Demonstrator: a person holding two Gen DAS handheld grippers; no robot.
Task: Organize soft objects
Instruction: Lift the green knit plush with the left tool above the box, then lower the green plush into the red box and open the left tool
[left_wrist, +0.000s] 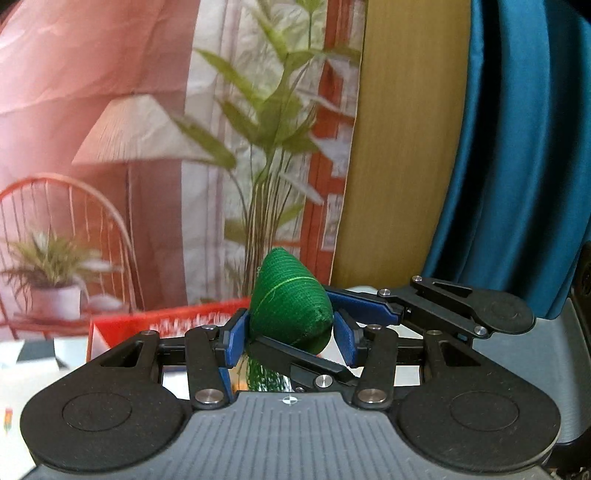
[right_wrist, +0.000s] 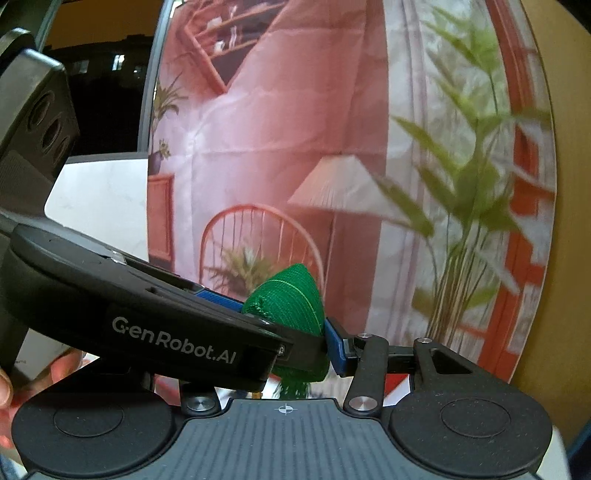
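Green knitted cone (left_wrist: 290, 301): from your left wrist view its lower end is hidden behind the crossing right claw (left_wrist: 325, 314), yet it sits clamped between the left claw (left_wrist: 291, 338) pads, tip up and tilted slightly left. From your right wrist view, the left claw covers its left side; the right claw (right_wrist: 295, 332) also grips it, tip upward.

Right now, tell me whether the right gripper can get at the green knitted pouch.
Yes, apparently: the right gripper already has its jaws on the green knitted pouch, sharing it with the left gripper.
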